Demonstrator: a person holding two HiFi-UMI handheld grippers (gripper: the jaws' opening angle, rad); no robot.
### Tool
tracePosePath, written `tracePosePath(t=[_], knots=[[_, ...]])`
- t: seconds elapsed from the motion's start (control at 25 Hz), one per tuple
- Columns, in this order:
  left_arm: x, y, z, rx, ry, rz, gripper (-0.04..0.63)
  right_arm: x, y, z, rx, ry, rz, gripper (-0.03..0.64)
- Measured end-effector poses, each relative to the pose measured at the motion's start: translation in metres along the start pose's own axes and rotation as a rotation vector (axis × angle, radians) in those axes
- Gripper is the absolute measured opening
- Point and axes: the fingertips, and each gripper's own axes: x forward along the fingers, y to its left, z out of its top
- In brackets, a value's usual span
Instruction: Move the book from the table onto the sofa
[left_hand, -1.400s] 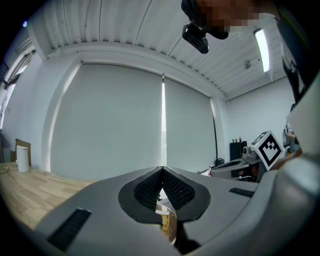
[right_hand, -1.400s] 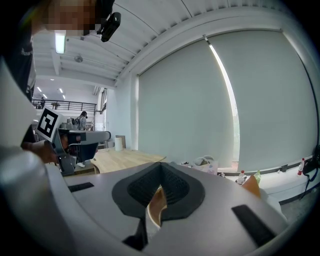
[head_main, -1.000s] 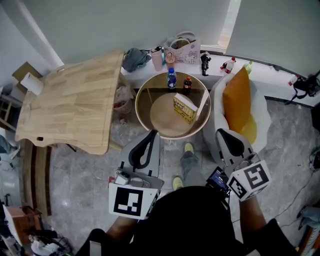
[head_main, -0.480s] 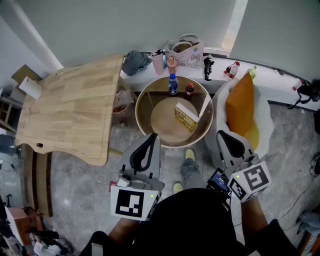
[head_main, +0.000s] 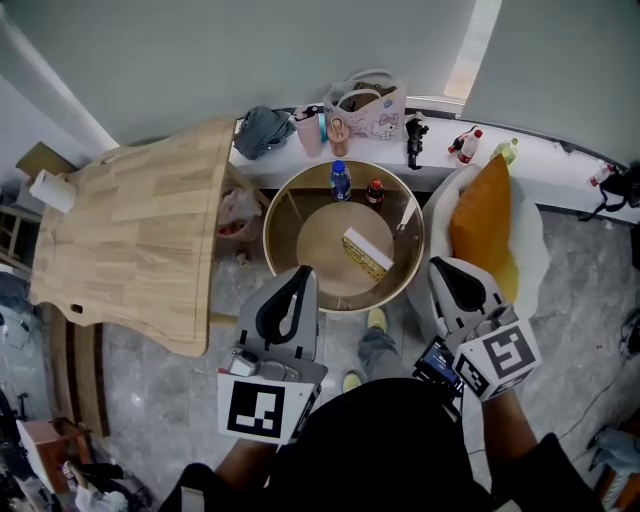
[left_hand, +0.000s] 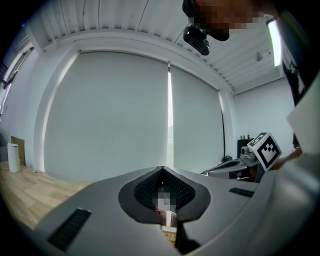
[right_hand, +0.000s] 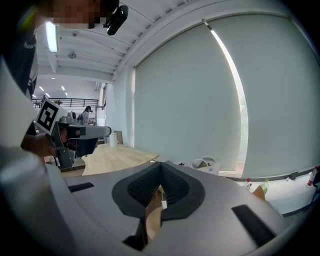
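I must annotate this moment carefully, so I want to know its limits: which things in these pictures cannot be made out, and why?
- book cover print: head view, too small to read.
- round table: both gripper views, almost all hidden behind each gripper's own fingers.
- sofa lower edge: head view, covered by the right gripper.
- blue bottle label: head view, too small.

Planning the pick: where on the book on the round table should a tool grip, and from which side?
Likely the book by its upper edge, a jaw on each cover. It seems to stand on edge on the round table, white pages up, yellow cover toward the near rim. Come from above on the near side; bottles crowd the far side.
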Motion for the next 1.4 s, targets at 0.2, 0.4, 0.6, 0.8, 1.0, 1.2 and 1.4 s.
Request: tracePosePath(t=[0.2, 0.4, 0.6, 0.8, 1.0, 1.2, 1.4], knots=[[0.027, 0.005, 0.002, -0.002, 0.014, 0.01, 0.008, 0.017, -0.017, -0.003, -0.004, 0.086, 0.017, 0.009], [0.048, 0.011, 0.001, -0.003, 0.035, 0.029, 0.008, 0.036, -0.034, 0.0, 0.007, 0.058, 0.043, 0.009], [0.065, 0.018, 0.002, 0.002, 0.052, 0.049, 0.008, 0.055, -0.047, 0.005, 0.007, 0.034, 0.058, 0.009], [0.083, 0.022, 0.002, 0.029, 0.094, 0.063, 0.008, 0.069, -0.06, 0.005, 0.013, 0.06, 0.081, 0.009], [0.099, 0.022, 0.005, 0.013, 0.062, 0.085, 0.008, 0.081, -0.072, 0.008, 0.015, 0.046, 0.096, 0.009], [0.112, 0.025, 0.0, 0.037, 0.105, 0.109, 0.008, 0.094, -0.086, 0.011, 0.023, 0.025, 0.123, 0.009], [0.124, 0.027, 0.007, 0.036, 0.091, 0.149, 0.008, 0.106, -0.098, 0.011, 0.033, 0.023, 0.158, 0.009]])
